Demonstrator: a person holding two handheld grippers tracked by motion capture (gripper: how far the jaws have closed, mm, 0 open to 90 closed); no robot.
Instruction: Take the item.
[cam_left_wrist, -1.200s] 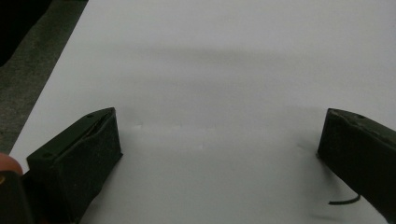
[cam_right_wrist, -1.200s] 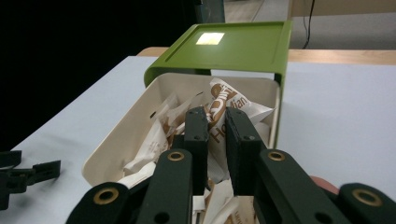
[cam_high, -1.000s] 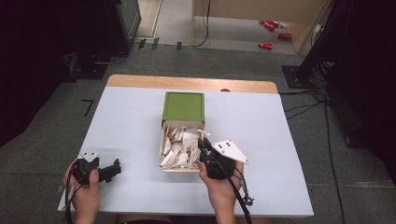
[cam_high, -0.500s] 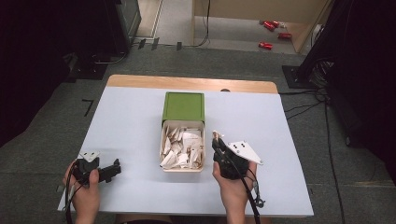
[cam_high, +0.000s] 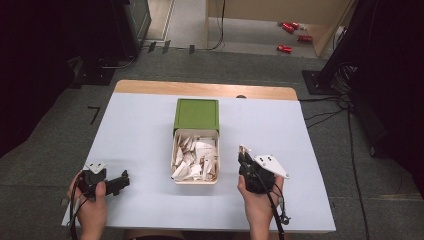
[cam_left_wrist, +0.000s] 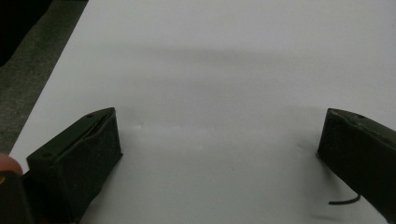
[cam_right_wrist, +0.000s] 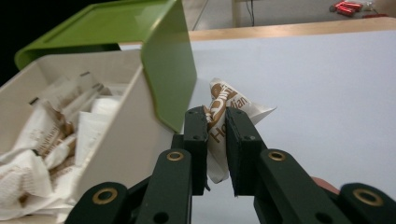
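A white box (cam_high: 195, 180) with its green lid (cam_high: 196, 114) swung open at the far end stands mid-table, full of several white sachets (cam_high: 196, 156) with brown print. My right gripper (cam_high: 244, 154) hovers just right of the box, shut on one such sachet (cam_right_wrist: 235, 108); in the right gripper view the gripper (cam_right_wrist: 216, 125) pinches it upright beside the box wall (cam_right_wrist: 127, 136) and lid (cam_right_wrist: 169, 70). My left gripper (cam_high: 119, 182) rests on the table at the near left. In the left gripper view it (cam_left_wrist: 219, 127) stands open over bare table.
The pale blue table top (cam_high: 140, 135) has a wooden strip (cam_high: 200, 89) along its far edge. Grey floor with cables and dark stands surrounds it; red items (cam_high: 290, 30) lie on the floor far back.
My right gripper has moved to the right, away from the box's near end, carrying the sachet. The left gripper has stayed put.
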